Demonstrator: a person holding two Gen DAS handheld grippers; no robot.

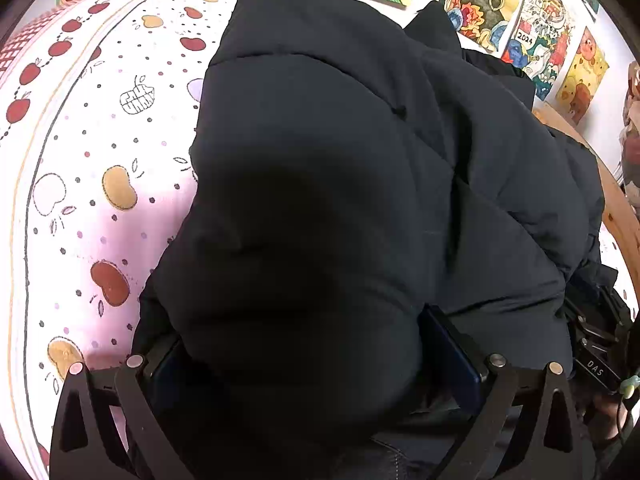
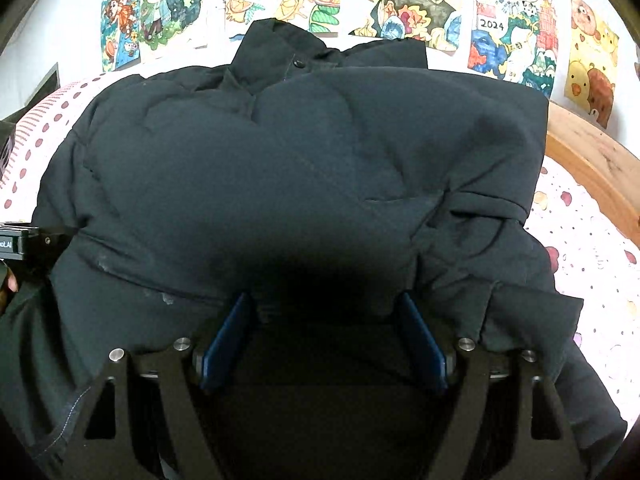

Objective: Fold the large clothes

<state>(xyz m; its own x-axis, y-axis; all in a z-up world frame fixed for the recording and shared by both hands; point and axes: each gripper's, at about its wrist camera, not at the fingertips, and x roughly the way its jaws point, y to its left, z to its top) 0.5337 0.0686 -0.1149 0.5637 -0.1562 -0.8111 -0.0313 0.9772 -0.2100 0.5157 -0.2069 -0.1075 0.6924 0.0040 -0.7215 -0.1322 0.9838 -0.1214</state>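
Bedsheet [image 1: 100, 184]: pink-white w/ apple print, left of the coat in left wrist view; seen again at right edge of right wrist view.
Left gripper [image 1: 304, 344]: jaws spread wide; a puffy fold of the coat bulges between the blue pads. Can't tell if pads press on it.
Black puffer coat [image 2: 280, 152]: lies folded on the bed, fills the middle of both views, collar w/ snap at far end toward the wall.
Right gripper [image 2: 324, 340]: jaws apart, pads at the near edge of the coat, fabric bunched between.
Wall posters [image 2: 404, 8]: colourful drawings behind the coat, one marked 2024.
Wood bed frame [image 2: 592, 152]: far right, beside sheet.
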